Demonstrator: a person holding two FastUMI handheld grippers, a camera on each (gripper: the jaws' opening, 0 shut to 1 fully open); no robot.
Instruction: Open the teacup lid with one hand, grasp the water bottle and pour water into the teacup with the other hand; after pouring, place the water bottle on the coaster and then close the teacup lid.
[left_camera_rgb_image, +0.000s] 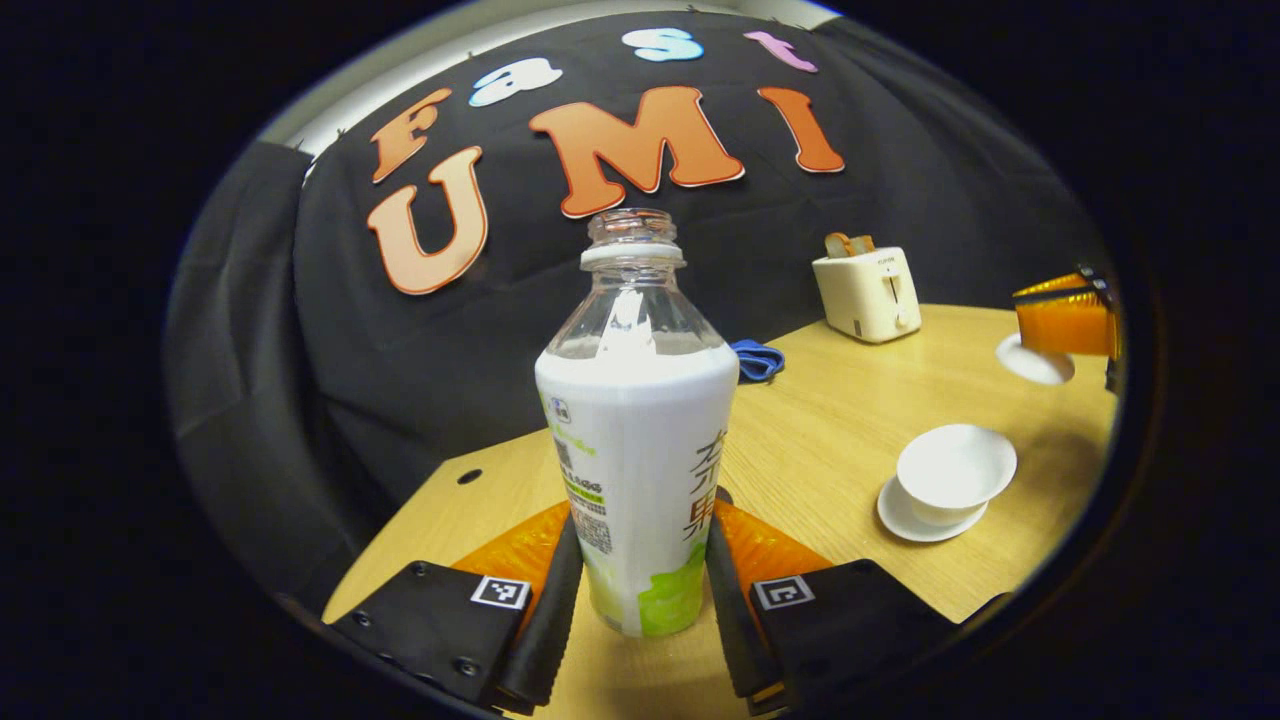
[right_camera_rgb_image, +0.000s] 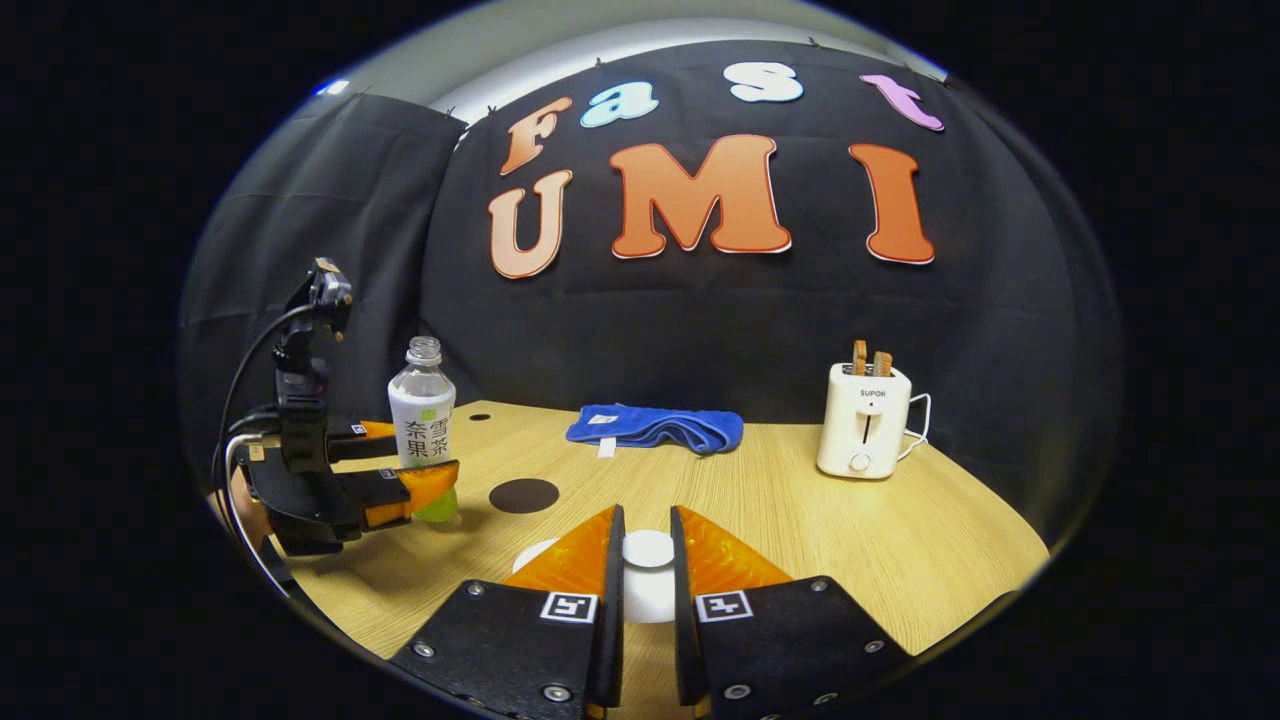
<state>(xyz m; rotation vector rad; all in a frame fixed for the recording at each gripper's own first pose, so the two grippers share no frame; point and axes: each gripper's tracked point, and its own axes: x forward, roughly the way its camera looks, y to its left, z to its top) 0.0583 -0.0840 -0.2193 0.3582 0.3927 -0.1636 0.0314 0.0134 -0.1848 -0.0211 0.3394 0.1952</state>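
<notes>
In the left gripper view, I am clamping my left gripper (left_camera_rgb_image: 640, 590) on the water bottle (left_camera_rgb_image: 638, 420): a finger is pressing on each side of its lower body, and the bottle is standing upright on the tabletop (left_camera_rgb_image: 850, 420) with its cap off. Behind it, a blue cloth (left_camera_rgb_image: 757, 359) is lying at the back edge. Further right, a toaster (left_camera_rgb_image: 867, 293) is sitting with slices sticking out of it. In front of that, the open teacup (left_camera_rgb_image: 955, 472) is resting on its saucer (left_camera_rgb_image: 905, 518), well apart from the bottle. At the far right edge, my other gripper is holding the teacup lid (left_camera_rgb_image: 1035, 362) up off the tabletop.

In the right gripper view, my left gripper is showing at the far left, its fingers around the bottle's base. Just right of the bottle, the dark round coaster (right_camera_rgb_image: 524, 495) is lying flat and bare. At the bottom centre, I am pinching my right gripper (right_camera_rgb_image: 648, 575) on the lid's knob, with both fingers pressing on it. The blue cloth is lying beyond, and the toaster is standing toward the right.
</notes>
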